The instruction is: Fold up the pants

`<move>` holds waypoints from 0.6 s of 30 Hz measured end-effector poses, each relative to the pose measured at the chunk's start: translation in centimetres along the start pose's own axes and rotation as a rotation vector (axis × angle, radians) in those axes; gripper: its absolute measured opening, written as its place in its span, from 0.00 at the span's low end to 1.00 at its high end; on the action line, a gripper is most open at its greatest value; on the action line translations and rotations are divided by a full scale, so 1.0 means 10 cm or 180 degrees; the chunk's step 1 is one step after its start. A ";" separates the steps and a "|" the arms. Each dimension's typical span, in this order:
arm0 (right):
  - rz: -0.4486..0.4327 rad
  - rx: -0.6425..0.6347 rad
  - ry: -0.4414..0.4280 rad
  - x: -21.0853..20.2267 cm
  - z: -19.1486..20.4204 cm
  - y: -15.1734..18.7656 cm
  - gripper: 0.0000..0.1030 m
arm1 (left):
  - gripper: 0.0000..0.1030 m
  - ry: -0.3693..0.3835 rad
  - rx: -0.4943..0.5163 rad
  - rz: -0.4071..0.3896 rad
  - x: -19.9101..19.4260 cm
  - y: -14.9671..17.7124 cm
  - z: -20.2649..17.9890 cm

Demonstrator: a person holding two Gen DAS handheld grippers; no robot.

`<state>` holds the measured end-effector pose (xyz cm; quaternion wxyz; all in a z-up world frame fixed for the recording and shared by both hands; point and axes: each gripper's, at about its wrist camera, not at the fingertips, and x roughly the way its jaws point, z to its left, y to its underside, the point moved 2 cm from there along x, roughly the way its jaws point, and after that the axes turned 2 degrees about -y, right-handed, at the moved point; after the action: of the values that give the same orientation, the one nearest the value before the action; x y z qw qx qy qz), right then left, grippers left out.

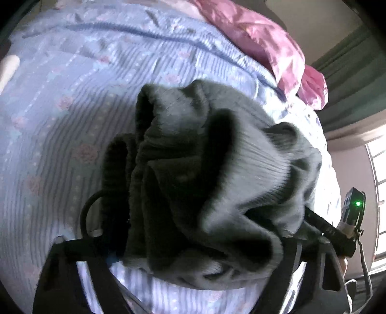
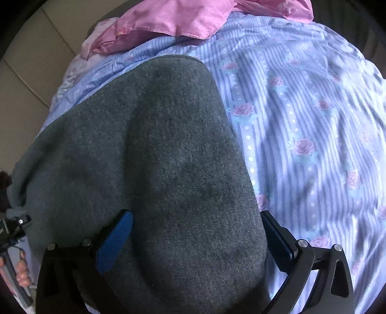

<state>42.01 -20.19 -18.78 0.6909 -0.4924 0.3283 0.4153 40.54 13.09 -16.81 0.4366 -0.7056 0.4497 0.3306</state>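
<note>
The dark grey pants [image 1: 205,183] fill the middle of the left wrist view, bunched in thick folds with a ribbed band showing. They lie over my left gripper [image 1: 202,256] and hide its fingertips; the jaws stand wide apart under the cloth. In the right wrist view the pants [image 2: 149,154] lie as a smooth folded slab on the bed sheet [image 2: 301,125]. My right gripper [image 2: 197,244] is open, its blue-padded fingers [image 2: 115,241] standing either side of the slab's near end.
The bed carries a blue striped sheet with pink roses [image 1: 72,101]. A pink satin quilt [image 1: 265,46] lies bunched at the bed's far side, also in the right wrist view [image 2: 183,17]. Tiled floor [image 2: 29,72] lies to the left. A window [image 1: 376,193] is right.
</note>
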 end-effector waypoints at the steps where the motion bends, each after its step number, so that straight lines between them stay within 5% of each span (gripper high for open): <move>1: -0.0016 -0.0011 -0.0052 -0.02 0.02 0.01 0.86 | 0.65 -0.0042 0.0012 -0.0097 -0.09 0.01 -0.05; 5: -0.0135 -0.0010 -0.0232 -0.27 0.06 0.04 0.49 | 0.50 -0.0148 0.0072 -0.0304 -0.24 0.02 -0.18; 8: -0.0278 -0.0044 -0.0341 -0.46 0.07 0.06 0.34 | 0.44 -0.0168 0.0077 -0.0446 -0.34 0.03 -0.25; 18: -0.0962 -0.0288 -0.0389 -1.56 0.51 0.08 0.29 | 0.32 0.0023 0.0323 -0.1101 -1.34 -0.03 -0.49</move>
<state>34.66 -19.11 -4.14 0.7413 -0.5405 0.1888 0.3502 36.14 13.35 -3.24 0.5203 -0.7507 0.3393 0.2249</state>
